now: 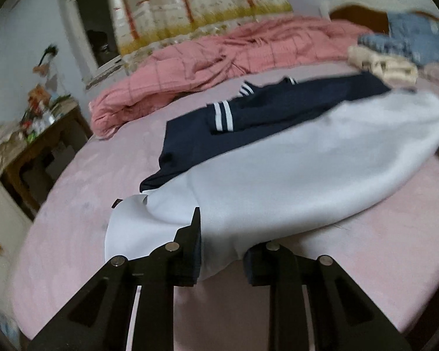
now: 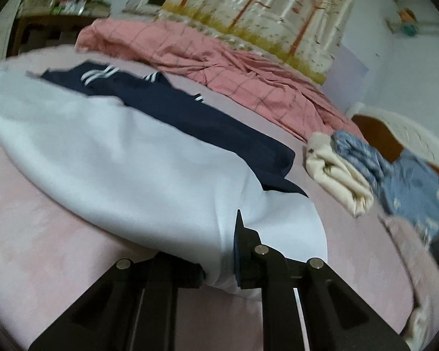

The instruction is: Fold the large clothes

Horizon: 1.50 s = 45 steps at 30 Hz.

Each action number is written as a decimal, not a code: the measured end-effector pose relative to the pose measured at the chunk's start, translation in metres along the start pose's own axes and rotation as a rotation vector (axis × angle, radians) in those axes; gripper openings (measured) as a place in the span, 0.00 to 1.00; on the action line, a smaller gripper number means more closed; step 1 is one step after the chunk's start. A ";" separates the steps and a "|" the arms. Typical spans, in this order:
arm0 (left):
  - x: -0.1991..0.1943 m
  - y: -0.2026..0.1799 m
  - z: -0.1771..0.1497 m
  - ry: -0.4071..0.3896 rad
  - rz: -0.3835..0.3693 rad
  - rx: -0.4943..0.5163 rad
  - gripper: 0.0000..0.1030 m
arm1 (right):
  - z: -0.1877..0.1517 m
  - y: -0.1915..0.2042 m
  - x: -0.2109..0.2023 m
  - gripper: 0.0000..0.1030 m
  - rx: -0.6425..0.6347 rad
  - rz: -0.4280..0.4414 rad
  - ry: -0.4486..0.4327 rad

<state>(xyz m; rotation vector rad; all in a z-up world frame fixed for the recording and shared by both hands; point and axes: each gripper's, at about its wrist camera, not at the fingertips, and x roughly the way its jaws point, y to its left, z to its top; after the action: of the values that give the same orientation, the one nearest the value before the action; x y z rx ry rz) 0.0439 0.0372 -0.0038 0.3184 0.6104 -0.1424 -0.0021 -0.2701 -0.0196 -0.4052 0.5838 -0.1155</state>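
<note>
The large white-and-navy knit garment with white stripe trim (image 1: 278, 158) lies across the pale pink bed sheet (image 1: 73, 204), its long axis running side to side between the two claws. The left gripper (image 1: 222, 251) pinches the white hem at one near corner; the right gripper (image 2: 219, 260) pinches the other, both jaws narrow on cloth. The navy half with its cuffs lies straight ahead, so the fold likely goes forward over it. Beyond, the rumpled pink checked blanket (image 1: 219, 55) and, right, the folded cream cloth (image 2: 336, 169) limit the room, while the near sheet lies bare
</note>
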 end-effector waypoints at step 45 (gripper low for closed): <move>0.192 0.035 0.156 0.074 0.079 -0.075 0.21 | 0.163 -0.060 0.193 0.17 0.166 0.138 0.073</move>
<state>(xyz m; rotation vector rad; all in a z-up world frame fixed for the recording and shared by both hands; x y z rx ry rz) 0.2918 0.0111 0.0134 0.2757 0.6734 -0.0318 0.2494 -0.3124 0.0293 -0.1992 0.6669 -0.0461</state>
